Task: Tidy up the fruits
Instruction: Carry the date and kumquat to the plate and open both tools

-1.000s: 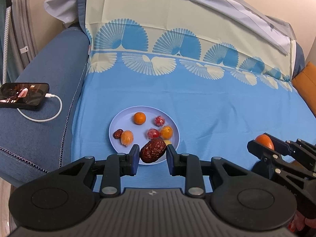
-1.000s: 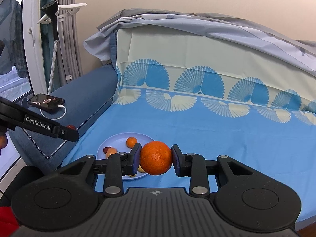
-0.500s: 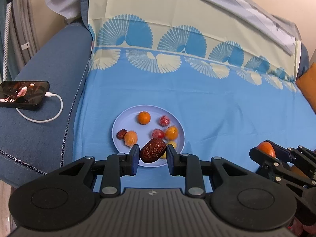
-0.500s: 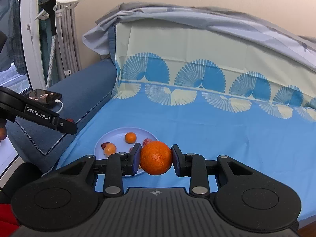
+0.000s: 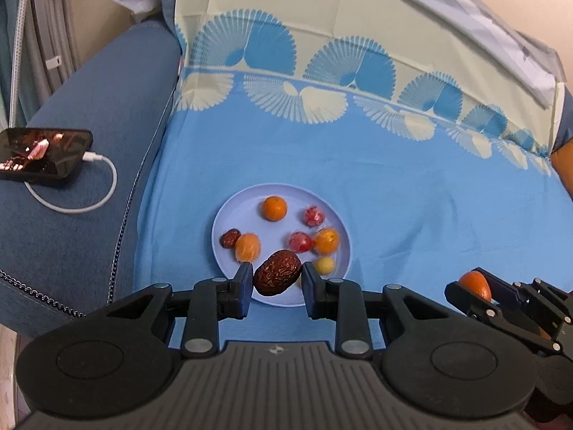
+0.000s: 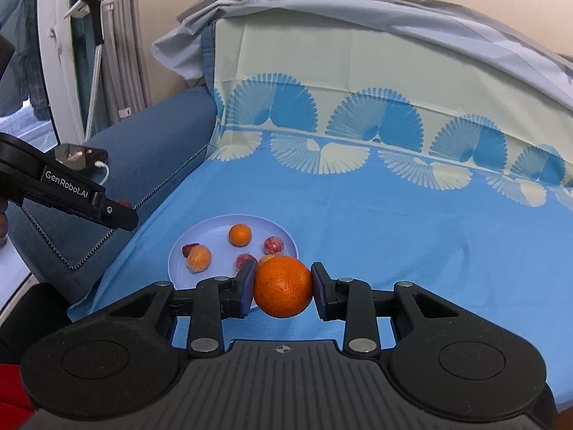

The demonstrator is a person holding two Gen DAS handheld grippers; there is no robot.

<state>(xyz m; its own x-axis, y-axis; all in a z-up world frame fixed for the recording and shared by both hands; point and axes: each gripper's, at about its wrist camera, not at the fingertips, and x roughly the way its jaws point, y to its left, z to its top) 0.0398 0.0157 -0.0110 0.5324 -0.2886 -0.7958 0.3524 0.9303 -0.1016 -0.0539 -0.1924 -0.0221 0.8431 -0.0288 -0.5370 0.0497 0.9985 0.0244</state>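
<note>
I hold a date (image 5: 277,277) pinched in the left gripper (image 5: 275,283) over the plate (image 5: 222,222); the right gripper (image 6: 283,286) clamps an orange (image 6: 283,286) nearby. Risk: either fruit dropped onto the crowded plate may roll off.

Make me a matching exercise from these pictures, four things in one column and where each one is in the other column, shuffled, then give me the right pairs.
Things:
1. dried red date
2. big orange
3. phone
4. small yellow fruit

Places:
A. lying on the dark blue sofa arm, cable plugged in
B. clamped in the right gripper
C. resting on the pale plate, near its front edge
D. clamped in the left gripper, in front of the plate

Pairs: 1-D, 2-B, 3-A, 4-C
</note>
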